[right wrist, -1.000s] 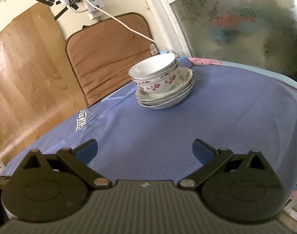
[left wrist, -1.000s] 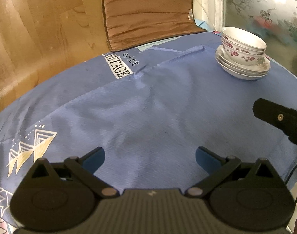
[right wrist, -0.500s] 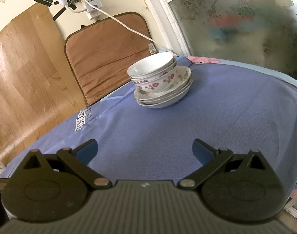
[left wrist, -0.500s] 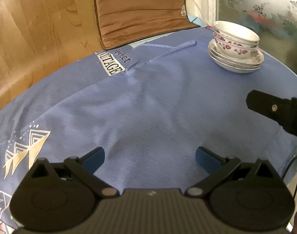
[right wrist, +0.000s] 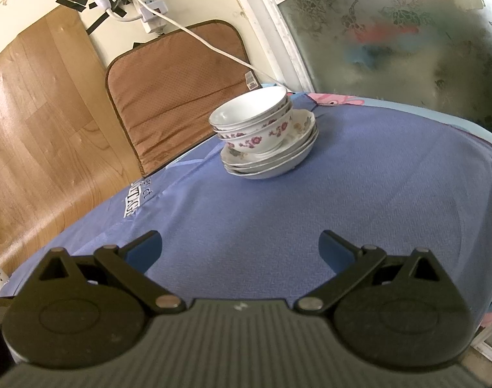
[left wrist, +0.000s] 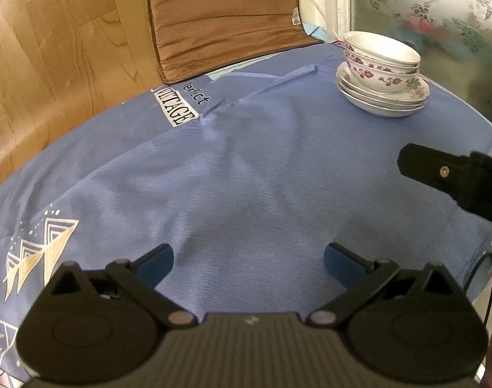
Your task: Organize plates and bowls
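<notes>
Little has shifted over the last second: in the left wrist view the stack of crockery has slid slightly about in the frame, and in the right wrist view it has drifted a touch left, so both cameras have only swayed while the dishes themselves have stayed put. Nearest the lens, the left tool (left wrist: 248, 260) hangs above the blue cloth of the tabletop (left wrist: 246, 177) with its fingers spread wide and nothing between them; the right tool (right wrist: 240, 247) is likewise released and empty, and its dark body juts into the left view from the right edge. Both sit well apart from the dishes. Farther off, near the far edge by the frosted window (right wrist: 407, 32), the plates (right wrist: 278, 161) lie nested flat in one pile, and the bowls (right wrist: 255, 123) sit nested on top of them, mouths up. The stack's long axis runs vertically, leaning a little in the right view, probably from lens distortion. Judged by the task, plates and bowls already stand gathered in one tidy pile; this fits a finished job with the tools drawn back, or equally a pile waiting to be sorted out.
</notes>
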